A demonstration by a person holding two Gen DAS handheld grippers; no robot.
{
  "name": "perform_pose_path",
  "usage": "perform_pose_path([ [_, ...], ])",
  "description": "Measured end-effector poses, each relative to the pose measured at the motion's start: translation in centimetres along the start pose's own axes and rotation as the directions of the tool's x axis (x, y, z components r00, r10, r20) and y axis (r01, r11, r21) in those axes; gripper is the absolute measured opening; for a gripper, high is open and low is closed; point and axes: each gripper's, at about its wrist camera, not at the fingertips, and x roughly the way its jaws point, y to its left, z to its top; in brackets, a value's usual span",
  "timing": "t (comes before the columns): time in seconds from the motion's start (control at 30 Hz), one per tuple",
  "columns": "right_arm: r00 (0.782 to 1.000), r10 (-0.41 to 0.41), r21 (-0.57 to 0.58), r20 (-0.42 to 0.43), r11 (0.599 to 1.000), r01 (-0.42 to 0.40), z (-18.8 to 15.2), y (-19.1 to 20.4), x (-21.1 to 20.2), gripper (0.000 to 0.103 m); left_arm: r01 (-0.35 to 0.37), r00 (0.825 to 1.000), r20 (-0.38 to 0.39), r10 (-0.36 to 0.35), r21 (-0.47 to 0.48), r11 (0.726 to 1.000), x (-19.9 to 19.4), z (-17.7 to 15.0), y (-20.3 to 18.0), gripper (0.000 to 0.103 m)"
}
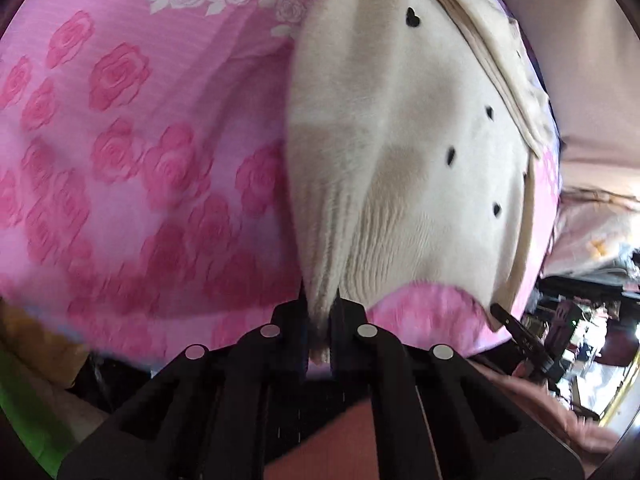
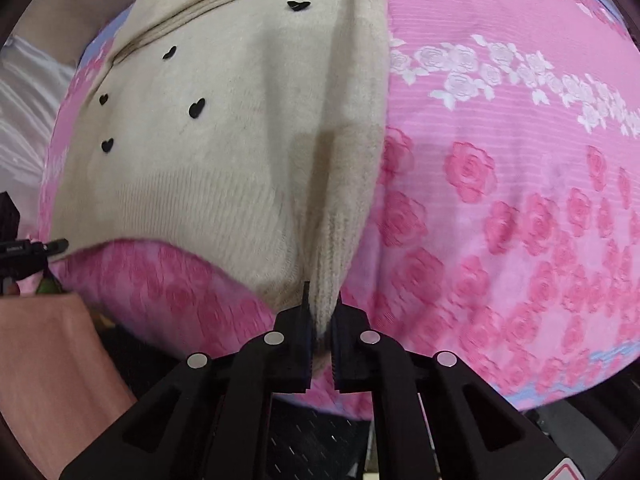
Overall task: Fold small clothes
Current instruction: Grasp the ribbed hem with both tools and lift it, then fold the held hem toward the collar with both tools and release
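Observation:
A small cream knitted sweater with black heart spots lies on a pink rose-patterned bedsheet. My left gripper is shut on the ribbed hem at the sweater's near left corner and lifts it off the sheet. My right gripper is shut on the ribbed hem of the same sweater at its near right corner, also raised. The hem sags between the two corners. The right gripper's tip shows in the left wrist view, and the left gripper's tip in the right wrist view.
The pink sheet spreads wide to either side of the sweater. The bed's near edge runs just under both grippers. Peach cloth hangs below the edge. Dark cluttered room floor lies at the right.

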Motion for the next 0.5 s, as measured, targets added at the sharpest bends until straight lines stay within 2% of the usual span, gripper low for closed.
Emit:
perform_pose_path([
  [0.17,0.998,0.052,-0.063,-0.032,0.997,-0.054,-0.7,-0.2,-2.9,0.006,0.005,1.000,-0.020,-0.005,-0.004,1.000,-2.9,-1.2,-0.5,0.005],
  [0.27,0.988,0.155,-0.126,-0.013,0.980,-0.155,-1.1,0.2,-6.2,0.006,0.037,0.999,-0.016,-0.036,0.016,0.999,-6.0,-1.5,-1.3,0.005],
  [0.37,0.964,0.239,-0.146,0.119,0.964,-0.221,0.8,0.0,-10.8,0.006,0.066,0.997,0.036,-0.068,0.049,0.997,-9.0,-0.5,-3.5,0.006],
  [0.43,0.937,0.259,-0.147,0.235,0.962,-0.229,2.9,-0.5,-13.9,0.006,0.095,0.988,0.115,-0.105,0.089,0.992,-11.9,1.1,-5.5,0.006],
  [0.47,0.920,0.257,-0.144,0.295,0.964,-0.223,4.0,-0.9,-15.3,0.006,0.102,0.982,0.146,-0.117,0.107,0.989,-13.1,1.7,-6.1,0.006],
  [0.5,0.889,0.271,-0.137,0.370,0.962,-0.236,5.5,-1.4,-16.9,0.007,0.114,0.971,0.193,-0.139,0.137,0.984,-14.1,2.8,-7.5,0.006],
])
